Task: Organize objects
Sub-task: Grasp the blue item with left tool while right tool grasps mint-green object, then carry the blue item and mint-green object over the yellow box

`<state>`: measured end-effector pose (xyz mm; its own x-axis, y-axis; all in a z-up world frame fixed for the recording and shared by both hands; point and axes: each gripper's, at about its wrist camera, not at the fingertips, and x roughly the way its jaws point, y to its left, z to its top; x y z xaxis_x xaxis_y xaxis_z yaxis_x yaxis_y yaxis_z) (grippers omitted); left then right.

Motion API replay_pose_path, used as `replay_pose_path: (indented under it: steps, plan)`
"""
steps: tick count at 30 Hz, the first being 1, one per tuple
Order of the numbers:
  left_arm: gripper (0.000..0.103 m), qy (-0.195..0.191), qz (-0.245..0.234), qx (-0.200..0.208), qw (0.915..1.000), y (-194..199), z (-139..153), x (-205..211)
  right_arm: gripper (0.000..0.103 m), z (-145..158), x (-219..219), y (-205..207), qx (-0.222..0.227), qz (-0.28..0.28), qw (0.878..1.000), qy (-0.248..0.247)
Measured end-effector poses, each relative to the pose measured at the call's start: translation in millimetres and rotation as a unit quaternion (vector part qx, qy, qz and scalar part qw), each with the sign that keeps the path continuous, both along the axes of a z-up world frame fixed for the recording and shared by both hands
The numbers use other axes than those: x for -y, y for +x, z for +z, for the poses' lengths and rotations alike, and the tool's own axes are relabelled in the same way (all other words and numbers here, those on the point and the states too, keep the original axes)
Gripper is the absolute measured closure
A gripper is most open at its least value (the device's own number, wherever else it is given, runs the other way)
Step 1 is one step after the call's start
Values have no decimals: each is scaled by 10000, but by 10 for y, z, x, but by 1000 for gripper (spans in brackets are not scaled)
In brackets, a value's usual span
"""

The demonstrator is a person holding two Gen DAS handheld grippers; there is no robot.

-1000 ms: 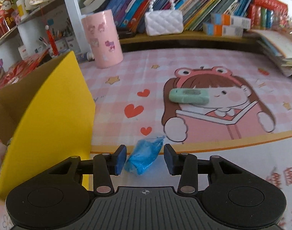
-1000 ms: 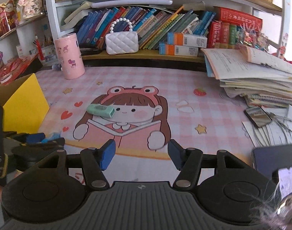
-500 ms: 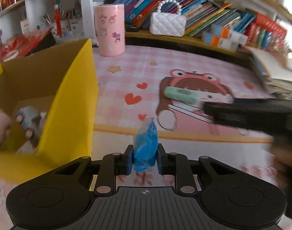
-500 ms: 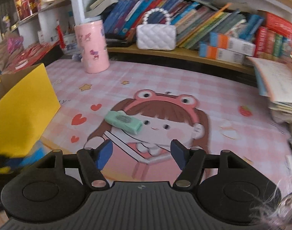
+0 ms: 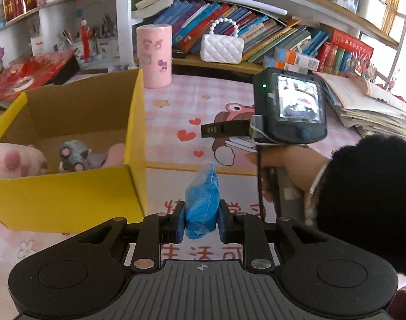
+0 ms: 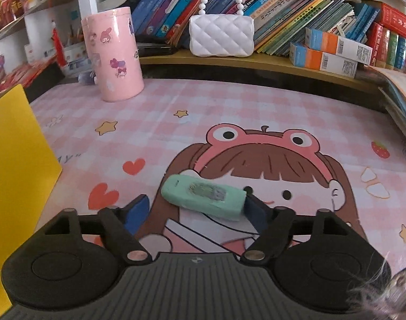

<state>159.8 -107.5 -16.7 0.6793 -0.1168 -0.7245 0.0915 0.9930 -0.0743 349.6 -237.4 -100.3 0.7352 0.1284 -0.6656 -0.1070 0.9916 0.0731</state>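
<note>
My left gripper [image 5: 200, 222] is clamped on the blue packet [image 5: 202, 205] above the mat's near edge beside the yellow box [image 5: 69, 197], while my right gripper [image 6: 196, 209] (jaws opening, pads not pressing) straddles the green case [image 6: 203, 197] mid-mat [image 6: 229, 106].

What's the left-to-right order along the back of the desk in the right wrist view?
Yellow box → pink canister → white quilted purse → orange-and-blue cartons → red books.
</note>
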Motion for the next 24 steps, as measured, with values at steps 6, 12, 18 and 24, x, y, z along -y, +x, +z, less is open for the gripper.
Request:
replay_pose_path:
  steps: [6,12,18,24]
  plan:
    - [81,-37,145,8,9999,-102,22,-144,36,-32,-67,39,186,-122,9996,-191]
    - [81,-186,108,105,9997,-184,39,-268,36,95,5,-150,269,-23,9996,-124]
    - [81,-436,-157,307,9985,-230,69,-393,36,443,102,-686,358,-28,9993,-54]
    - [81,-682,-367,467,9959,-332,85,-577,36,779,154,-1406,333,-156,9993,72]
